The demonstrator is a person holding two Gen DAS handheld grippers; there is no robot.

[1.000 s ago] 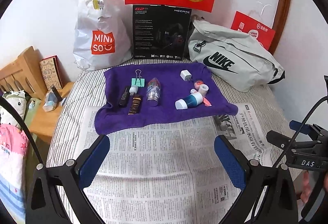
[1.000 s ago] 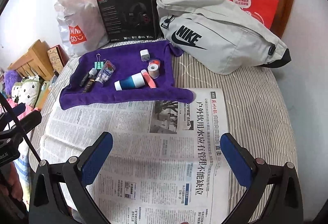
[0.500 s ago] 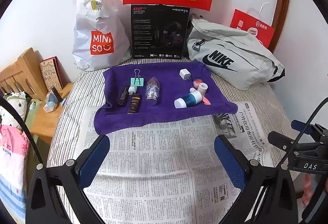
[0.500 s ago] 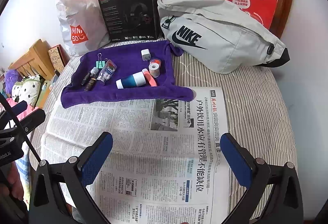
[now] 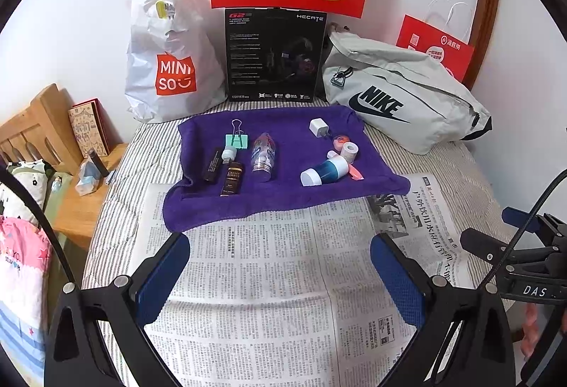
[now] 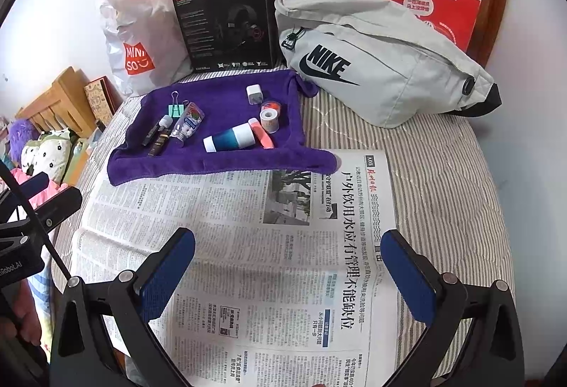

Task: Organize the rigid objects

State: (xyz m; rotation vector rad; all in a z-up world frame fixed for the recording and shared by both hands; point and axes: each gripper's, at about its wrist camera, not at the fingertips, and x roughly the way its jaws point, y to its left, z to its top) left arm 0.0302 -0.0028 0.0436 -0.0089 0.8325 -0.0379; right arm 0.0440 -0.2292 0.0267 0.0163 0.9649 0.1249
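Both of your grippers hang over the newspaper (image 5: pixel 269 280) with nothing between the fingers: the left gripper (image 5: pixel 280 277) has its jaws spread wide, and the right gripper (image 6: pixel 288 272) is just as released. Everything you need to sort lies ahead of you on the purple towel (image 5: pixel 290 195), toward twelve o'clock from either tool and well apart from both. From the left gripper, the dark tube (image 5: pixel 232 178), the black stick (image 5: pixel 213 164) and the clear bottle (image 5: pixel 263 156) sit at about eleven to twelve o'clock, their long axes running roughly away from you, so your fingers would straddle them side to side. The blue-and-white cylinder (image 6: pixel 230 138) lies at about one o'clock from the left tool and eleven o'clock from the right; its long axis runs crosswise, tilted slightly, with the pink strip (image 6: pixel 264 138) just beside its white end. I judge the right gripper better placed for that cluster, which includes the tape roll (image 6: pixel 270 116) and the white charger cube (image 6: pixel 254 94), and the left for the green binder clip (image 5: pixel 236 140) group. The plastics look smooth and hard, likely to roll or slip; the towel is soft pile and may bunch. The paper under you is thin and creased.
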